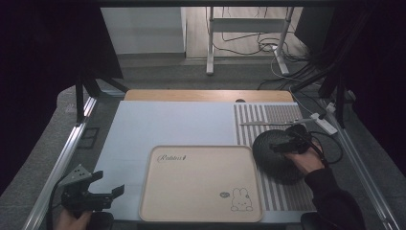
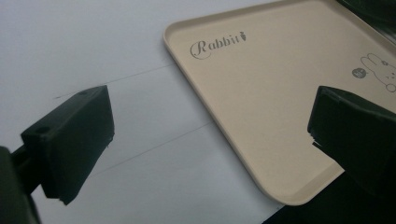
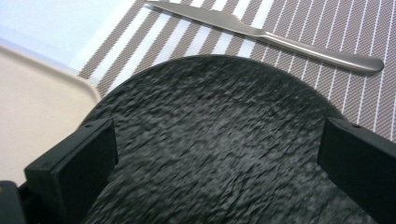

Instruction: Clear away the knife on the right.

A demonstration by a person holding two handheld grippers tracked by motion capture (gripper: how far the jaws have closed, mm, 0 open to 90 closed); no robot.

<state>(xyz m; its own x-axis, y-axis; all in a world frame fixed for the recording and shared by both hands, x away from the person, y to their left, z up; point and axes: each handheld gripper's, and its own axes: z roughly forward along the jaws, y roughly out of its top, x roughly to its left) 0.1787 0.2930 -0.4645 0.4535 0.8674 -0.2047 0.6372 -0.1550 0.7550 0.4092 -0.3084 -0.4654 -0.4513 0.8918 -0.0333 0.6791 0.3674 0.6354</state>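
Striped placemat (image 1: pixel 282 191) — knife (image 1: pixel 273 122) lies crosswise behind black plate (image 1: pixel 275 155)

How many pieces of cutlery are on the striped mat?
1: a knife lies on the striped mat, just beyond the black plate. The plate could hide others.

Left gripper (image 1: pixel 103 194): held low at the near-left, fingers (image 2: pixel 70 140) spread wide, nothing between them. Right gripper (image 1: pixel 287 143): extended forward on a dark-sleeved forearm, fingers (image 3: pixel 74 163) wide apart, nothing clamped.
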